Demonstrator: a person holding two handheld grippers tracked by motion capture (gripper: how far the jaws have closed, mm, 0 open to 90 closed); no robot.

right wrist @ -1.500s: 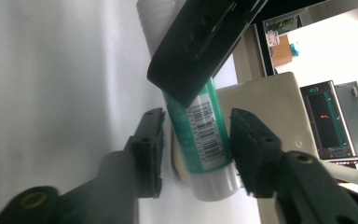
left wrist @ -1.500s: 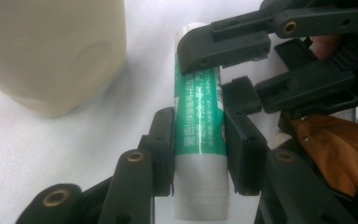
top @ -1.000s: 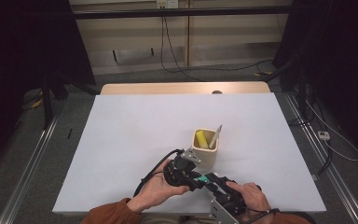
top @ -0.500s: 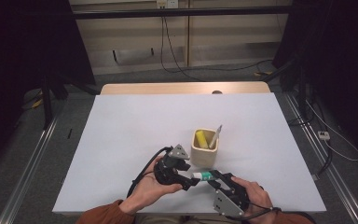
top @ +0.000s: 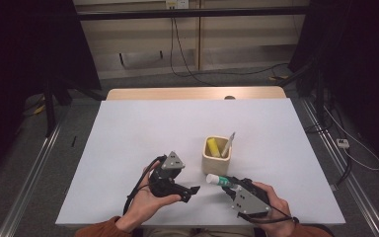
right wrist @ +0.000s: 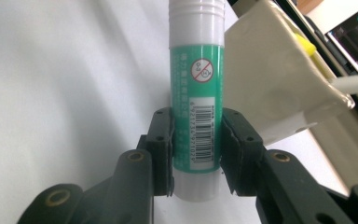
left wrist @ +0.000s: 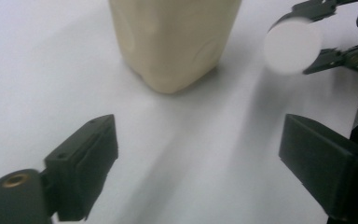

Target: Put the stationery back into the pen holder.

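The glue stick [right wrist: 196,107] sits pinched between the jaws of the right hand-held gripper [top: 228,184], gripped around its green labelled body with the white cap pointing away from the jaws. Just past that cap, ahead and slightly to one side, stands the cream pen cup [top: 216,156], which already holds a yellow marker [top: 212,147] and a pale slim tool [top: 227,144]. The step in hand looks like loading the stick into the cup: it is carried low and nearly level above the tabletop [top: 128,128], beside the cup's base rather than over its mouth.

The left hand-held gripper [top: 193,192] has just been spreading its jaws and now stands wide apart with nothing between them, lying level in an upturned palm and aimed across at the stick's white end [left wrist: 292,45].

Next, by my reading, the right hand must lift, tip the stick toward upright and bring it over the cup's rim before letting go; the free gripper could steady the cup, since a nudge at the rim might tip it
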